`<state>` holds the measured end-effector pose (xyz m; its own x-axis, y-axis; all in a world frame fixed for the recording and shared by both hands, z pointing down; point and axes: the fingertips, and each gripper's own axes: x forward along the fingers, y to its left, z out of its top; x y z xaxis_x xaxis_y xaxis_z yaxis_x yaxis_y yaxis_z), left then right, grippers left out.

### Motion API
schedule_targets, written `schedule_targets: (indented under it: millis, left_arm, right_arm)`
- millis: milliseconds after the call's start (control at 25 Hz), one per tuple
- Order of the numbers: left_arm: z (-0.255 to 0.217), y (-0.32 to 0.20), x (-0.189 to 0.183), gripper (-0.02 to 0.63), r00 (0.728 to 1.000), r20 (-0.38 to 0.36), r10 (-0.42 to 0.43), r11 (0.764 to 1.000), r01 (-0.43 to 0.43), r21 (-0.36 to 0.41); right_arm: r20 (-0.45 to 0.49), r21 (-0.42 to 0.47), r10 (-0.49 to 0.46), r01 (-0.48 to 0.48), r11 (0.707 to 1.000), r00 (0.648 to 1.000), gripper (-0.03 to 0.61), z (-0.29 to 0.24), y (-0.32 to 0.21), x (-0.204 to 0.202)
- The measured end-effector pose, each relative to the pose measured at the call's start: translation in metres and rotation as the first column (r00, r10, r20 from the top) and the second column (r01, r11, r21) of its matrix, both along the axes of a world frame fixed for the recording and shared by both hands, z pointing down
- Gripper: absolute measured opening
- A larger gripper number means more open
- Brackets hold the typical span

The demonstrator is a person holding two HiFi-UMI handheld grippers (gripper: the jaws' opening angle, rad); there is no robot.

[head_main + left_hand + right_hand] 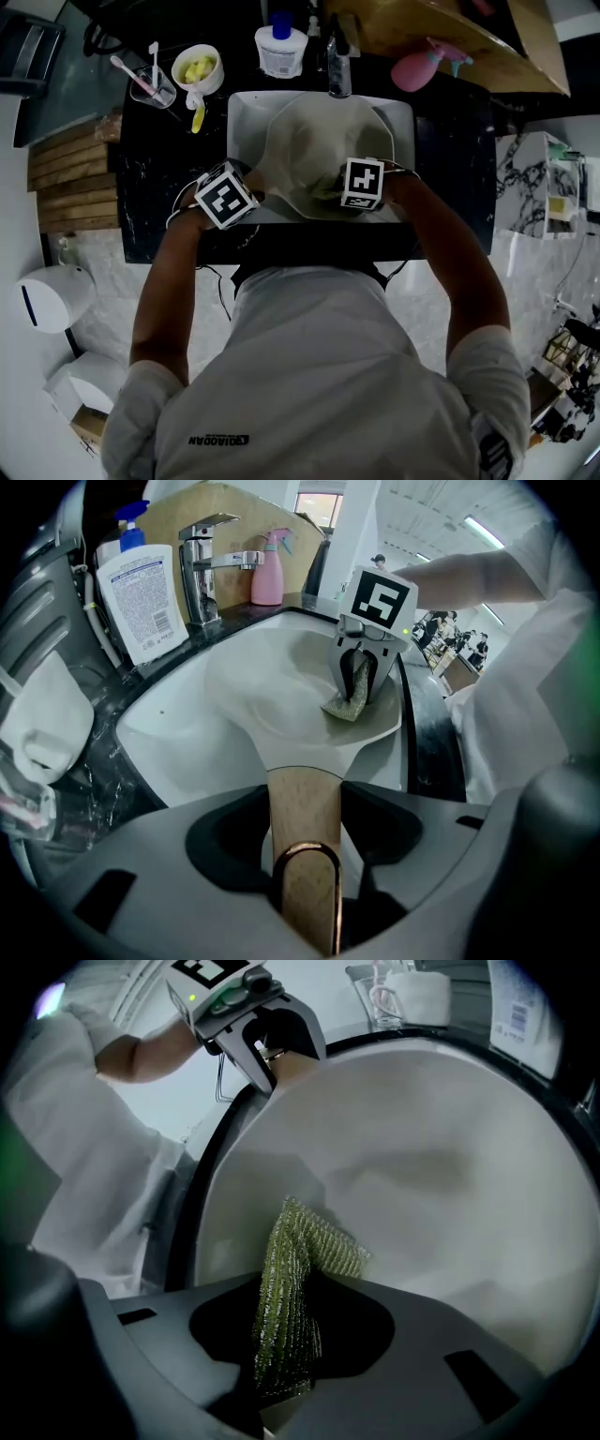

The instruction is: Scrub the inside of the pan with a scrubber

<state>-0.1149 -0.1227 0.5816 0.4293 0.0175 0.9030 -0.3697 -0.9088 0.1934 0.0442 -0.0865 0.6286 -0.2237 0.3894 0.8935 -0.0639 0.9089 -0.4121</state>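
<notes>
A white pan lies tilted in the sink. Its wooden handle has a metal loop at the end. My left gripper is shut on that handle at the pan's near left rim, under its marker cube. My right gripper is shut on a green mesh scrubber, whose free end presses on the pan's pale inner wall. The left gripper view shows the right gripper with the scrubber inside the pan, near its right side.
A chrome faucet stands behind the sink, with a white soap bottle left of it and a pink spray bottle right of it. On the black counter at the left are a bowl and a toothbrush cup.
</notes>
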Motion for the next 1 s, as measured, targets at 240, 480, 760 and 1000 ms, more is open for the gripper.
schedule_targets:
  millis: [240,480,760,1000]
  left_arm:
    - [0.000,-0.006,-0.005,0.244,1.000,0.018,0.002,1.000,-0.002,0.014]
    - [-0.004,-0.007,-0.004,0.244,1.000,0.021,-0.001,0.999,0.000,0.037]
    - [-0.012,0.001,-0.009,0.242,1.000,0.006,0.026,0.993,-0.027,0.112]
    - [-0.057,-0.004,-0.022,0.214,0.997,-0.064,-0.030,0.971,0.045,0.234]
  right_arm:
    - [0.118,-0.138,0.216,-0.199,0.970,0.969,0.132,-0.023,0.002,-0.021]
    - [0.220,-0.082,0.319,-0.309,0.948,0.922,0.118,-0.045,0.000,-0.029]
    - [0.392,0.073,0.484,-0.551,0.832,0.783,0.100,-0.082,-0.029,-0.035]
    - [0.478,0.146,0.602,-0.734,0.663,0.639,0.098,-0.111,-0.041,-0.031]
